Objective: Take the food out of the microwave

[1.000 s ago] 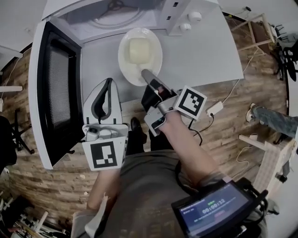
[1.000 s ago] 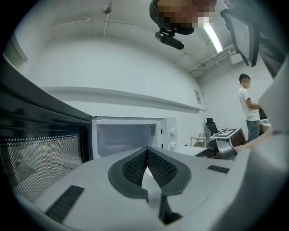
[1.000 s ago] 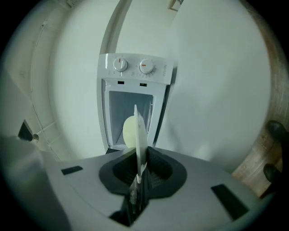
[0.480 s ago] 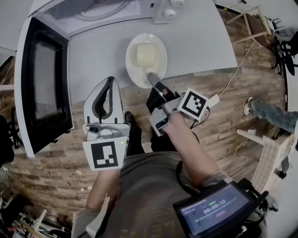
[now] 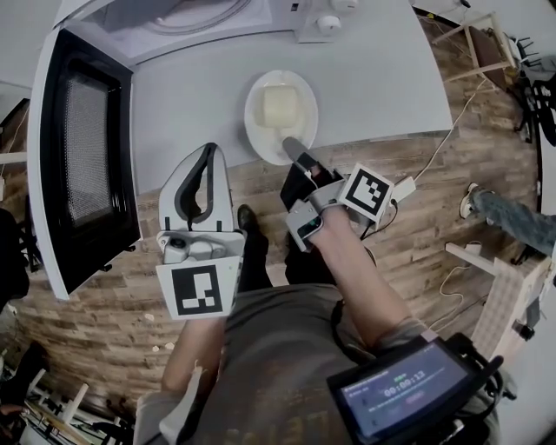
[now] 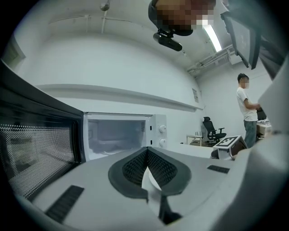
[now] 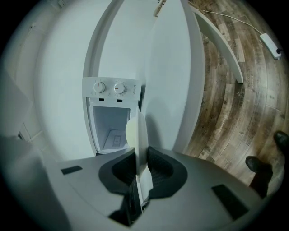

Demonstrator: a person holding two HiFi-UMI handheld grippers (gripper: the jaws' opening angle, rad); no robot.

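My right gripper (image 5: 294, 148) pinches the near rim of the plate (image 5: 261, 130) at the table's (image 5: 382, 78) near edge. The pale food (image 5: 281, 105) sits on the plate, whose long axis runs from me toward the open microwave (image 5: 174, 22). My left gripper (image 5: 208, 149) is closed and empty.

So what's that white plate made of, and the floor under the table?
The plate looks like glazed ceramic, though melamine can't be ruled out: it is smooth and evenly white, with a soft sheen on its rim. The floor looks like wood or wood-look laminate. It shows brown planks of mixed tones with visible grain and seams, and its finish is matte.
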